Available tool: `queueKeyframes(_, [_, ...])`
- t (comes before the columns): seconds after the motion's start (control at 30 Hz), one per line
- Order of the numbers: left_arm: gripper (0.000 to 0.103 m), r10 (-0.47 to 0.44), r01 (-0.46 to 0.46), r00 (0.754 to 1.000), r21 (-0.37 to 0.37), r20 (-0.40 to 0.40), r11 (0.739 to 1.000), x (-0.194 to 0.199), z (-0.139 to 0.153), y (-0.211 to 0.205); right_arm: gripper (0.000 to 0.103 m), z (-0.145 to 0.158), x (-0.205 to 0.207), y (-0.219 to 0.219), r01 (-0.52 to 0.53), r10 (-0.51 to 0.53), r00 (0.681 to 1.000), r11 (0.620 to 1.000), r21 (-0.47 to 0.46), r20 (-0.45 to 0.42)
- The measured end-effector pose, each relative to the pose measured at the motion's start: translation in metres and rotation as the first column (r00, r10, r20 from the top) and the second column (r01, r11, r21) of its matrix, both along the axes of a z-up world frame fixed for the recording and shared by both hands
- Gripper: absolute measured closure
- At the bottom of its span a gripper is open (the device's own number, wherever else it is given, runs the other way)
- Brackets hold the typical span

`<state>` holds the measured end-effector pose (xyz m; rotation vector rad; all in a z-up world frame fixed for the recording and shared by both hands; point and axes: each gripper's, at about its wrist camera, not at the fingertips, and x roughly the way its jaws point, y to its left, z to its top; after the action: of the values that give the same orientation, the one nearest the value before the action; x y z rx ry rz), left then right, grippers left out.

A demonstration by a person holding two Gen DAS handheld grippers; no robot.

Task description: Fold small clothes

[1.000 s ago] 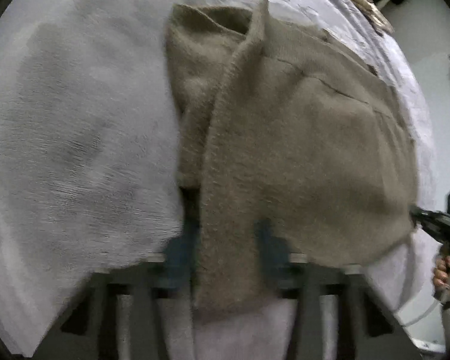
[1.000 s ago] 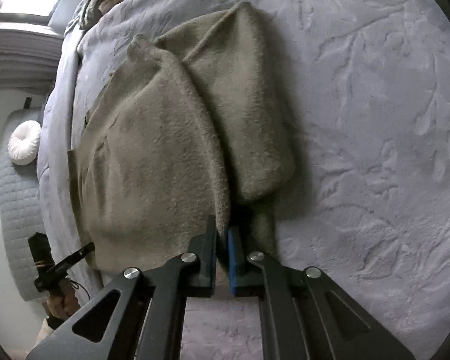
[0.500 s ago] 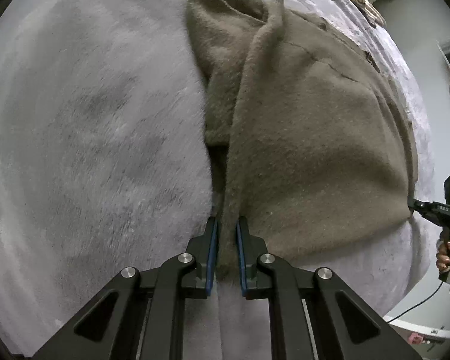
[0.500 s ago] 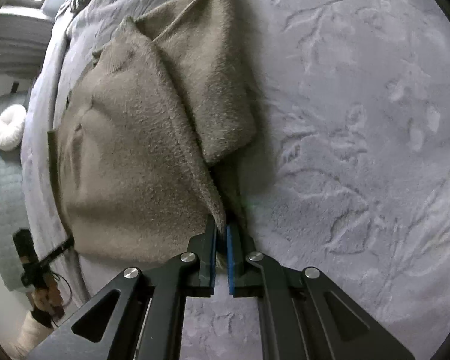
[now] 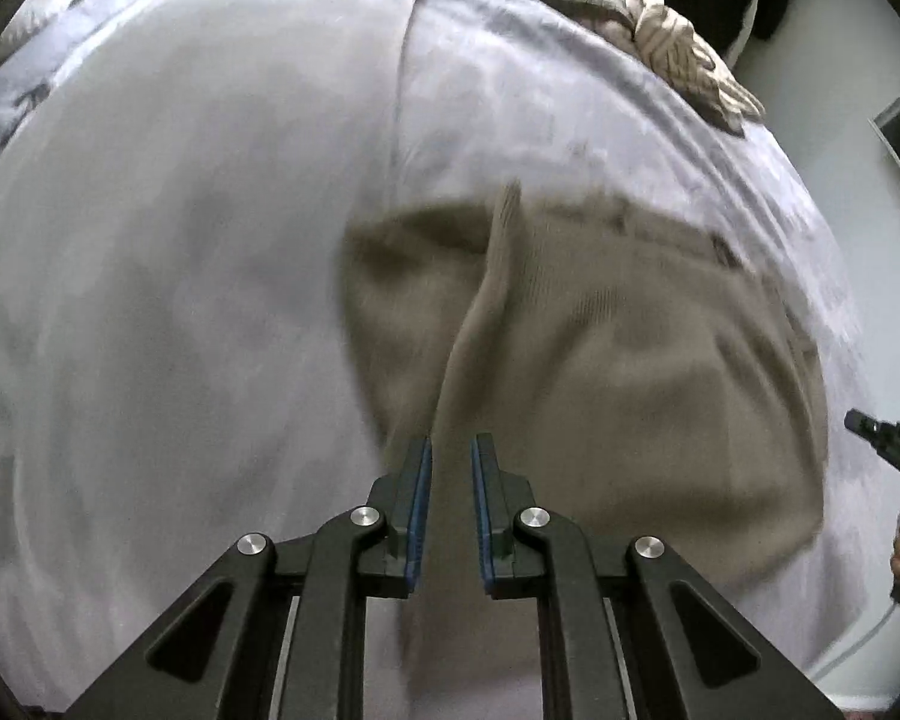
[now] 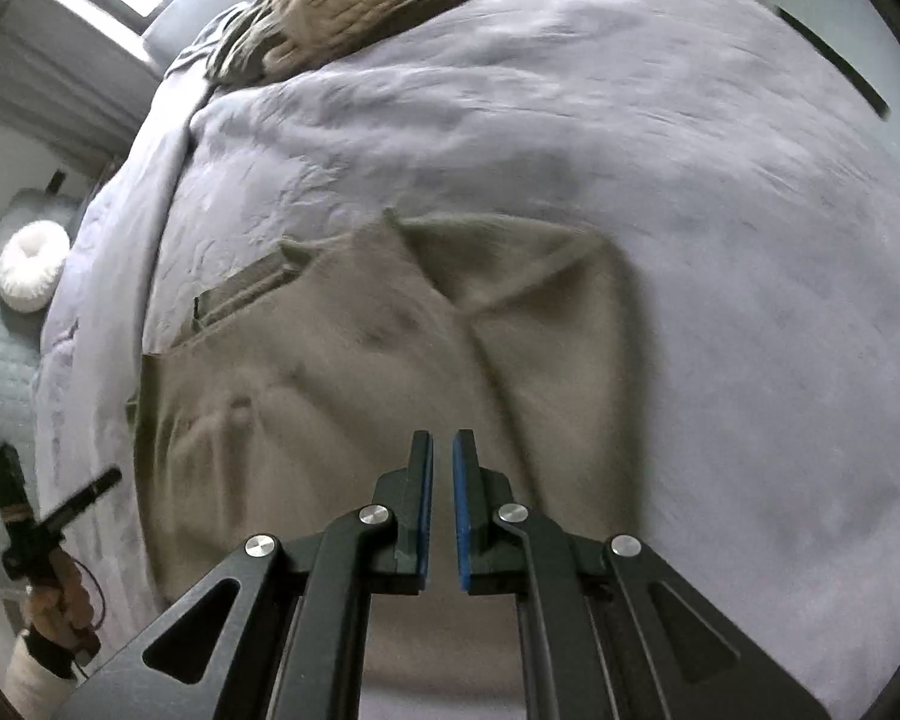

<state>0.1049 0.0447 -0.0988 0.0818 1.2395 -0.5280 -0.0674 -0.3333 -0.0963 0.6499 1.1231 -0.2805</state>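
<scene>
the taupe knitted garment (image 5: 600, 360) lies on the pale grey bed cover (image 5: 180, 300), part folded, with a raised fold edge running from the centre of the left wrist view down toward 6 o'clock. the left hand-held gripper (image 5: 451, 450) hangs over the garment's near edge, its blue-padded jaws drawn close with a narrow slit between them; the fold edge runs into that slit, so it looks clamped on the cloth, though blur hides the contact. the right hand-held gripper (image 6: 442, 444) has its jaws nearly together above the garment (image 6: 360, 372); whether any cloth is pinched there i cannot tell. a heap of patterned cream and dark fabric (image 6: 342, 6) sits on the bed toward 11 o'clock. a round white cushion (image 6: 33, 267) rests off the bed at 9 o'clock.
</scene>
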Motion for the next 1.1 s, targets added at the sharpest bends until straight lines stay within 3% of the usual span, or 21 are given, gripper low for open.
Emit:
queueKeyframes(0.2, [0.089,0.063,-0.062,0.995,-0.009,0.083,0.998,0.035,-0.010,-0.048,0.096,-0.029,0.048,0.003,0.023,-0.023,1.000,1.000,0.009,-0.012])
queueKeyframes(0.33, [0.089,0.128,-0.130,0.990,0.042,0.059,0.991,0.054,-0.040,-0.053,0.099,-0.051,0.050,-0.008,0.062,-0.062,0.998,0.997,0.050,-0.008])
queueKeyframes(0.43, [0.089,0.152,-0.152,0.988,0.009,0.027,0.988,0.060,-0.059,-0.046,0.100,-0.057,0.050,-0.015,0.072,-0.073,0.997,0.995,0.072,0.014])
queueKeyframes(0.77, [0.088,0.141,-0.143,0.989,0.036,0.045,0.989,0.046,-0.039,-0.046,0.095,-0.030,0.032,-0.017,0.103,-0.104,0.994,0.994,0.040,0.023])
queueKeyframes(0.93, [0.088,0.109,-0.115,0.991,0.083,0.075,0.990,0.019,-0.026,-0.041,0.095,-0.018,0.015,0.005,0.067,-0.068,0.997,0.997,0.040,0.034])
queueKeyframes(1.1, [0.088,0.134,-0.141,0.988,0.093,0.077,0.986,-0.006,-0.022,-0.030,0.095,-0.022,0.001,0.040,0.013,-0.013,1.000,0.999,0.053,0.011])
